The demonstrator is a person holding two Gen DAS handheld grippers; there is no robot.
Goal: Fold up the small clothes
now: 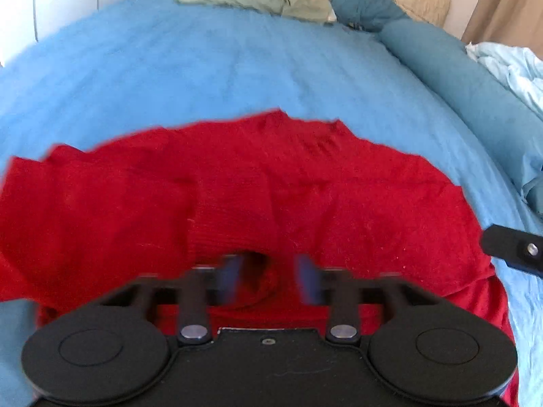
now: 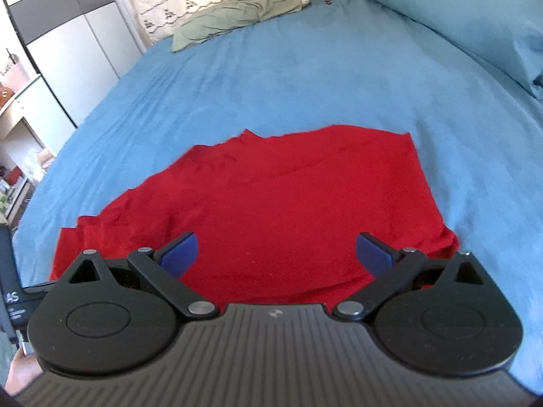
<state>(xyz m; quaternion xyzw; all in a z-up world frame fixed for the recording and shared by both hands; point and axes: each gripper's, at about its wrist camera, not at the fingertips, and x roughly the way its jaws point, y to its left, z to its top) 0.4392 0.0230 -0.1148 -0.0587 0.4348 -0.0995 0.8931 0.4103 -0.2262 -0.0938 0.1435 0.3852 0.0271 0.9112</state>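
Red knit fabric, a small garment, is spread near the bed's near edge on the blue bedspread, its near hem hidden behind both grippers. The left gripper is blurred, its blue pads narrowly parted above a rumpled fold without a visible grip, while the right gripper is held wide above the cloth. Open blue cover is seen beyond the garment up to the pillows at the far edge.

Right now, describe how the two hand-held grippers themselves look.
Left hand-held gripper: matte black body, two round black discs, silver pivot bolts, black linkage bars, blue pads, blurred. Right hand-held gripper: the same black discs, silver bolts and blue pads, but its base plate is grey and ribbed with a small logo.
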